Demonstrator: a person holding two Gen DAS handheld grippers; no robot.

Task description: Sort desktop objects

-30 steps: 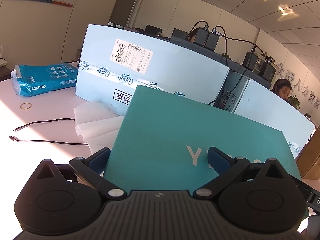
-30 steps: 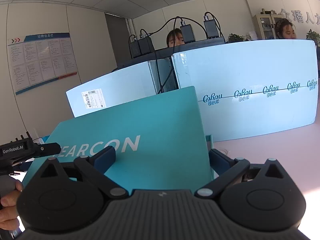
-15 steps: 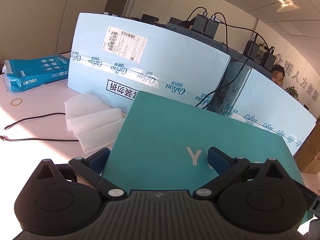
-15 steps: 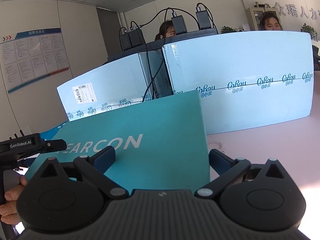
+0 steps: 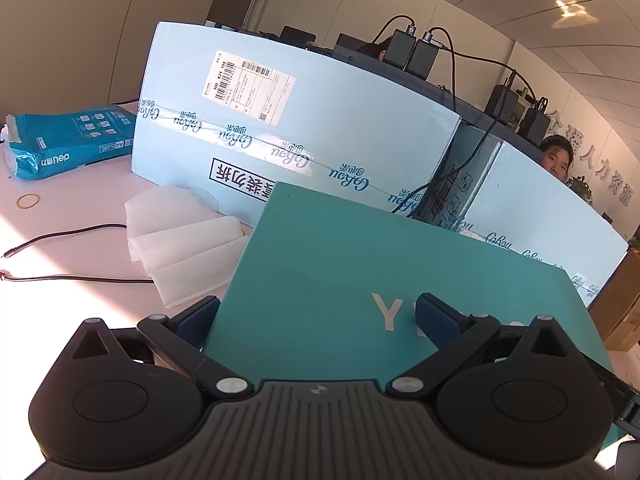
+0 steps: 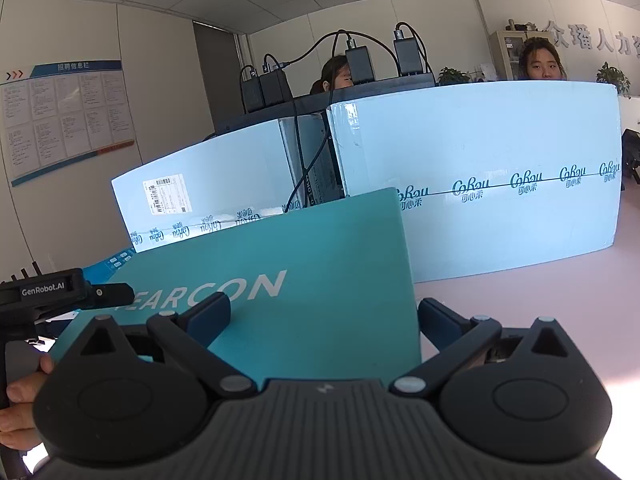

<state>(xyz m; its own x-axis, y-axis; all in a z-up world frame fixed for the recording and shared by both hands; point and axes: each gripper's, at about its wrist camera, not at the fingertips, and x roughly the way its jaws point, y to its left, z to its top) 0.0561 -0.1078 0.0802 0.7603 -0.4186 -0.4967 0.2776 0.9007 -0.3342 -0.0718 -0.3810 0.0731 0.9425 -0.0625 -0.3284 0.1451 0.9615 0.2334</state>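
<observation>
At the far left of the pale desk (image 5: 60,304) lay an opened blue paper pack (image 5: 68,140), a rubber band (image 5: 28,200) and a thin black cable (image 5: 64,236), with a small heap of white foam sheets (image 5: 180,248) just beside the light blue cartons (image 5: 288,132) that walled off the back; none of these looked put away, so the sorting seemed to be at an early stage. Right of the foam, the teal box (image 5: 344,280) with white lettering filled the middle of both views, tilted up toward the cartons and seemingly raised off the desk, though its underside was hidden. The left gripper (image 5: 318,314) stood with its jaws wide apart, one blue finger outside the box's left edge and the other over its lid, so it was not clamped on anything; whether the fingers touched the box could not be told. In the right wrist view the hand (image 6: 20,400) that held the left tool showed at the lower left edge. The right gripper (image 6: 324,316) was likewise spread, its left finger over the lettering and its right finger just past the box's right edge. The box appeared to be handled between the two tools, its destination not visible, and everything else on the desk was probably still to be dealt with.
</observation>
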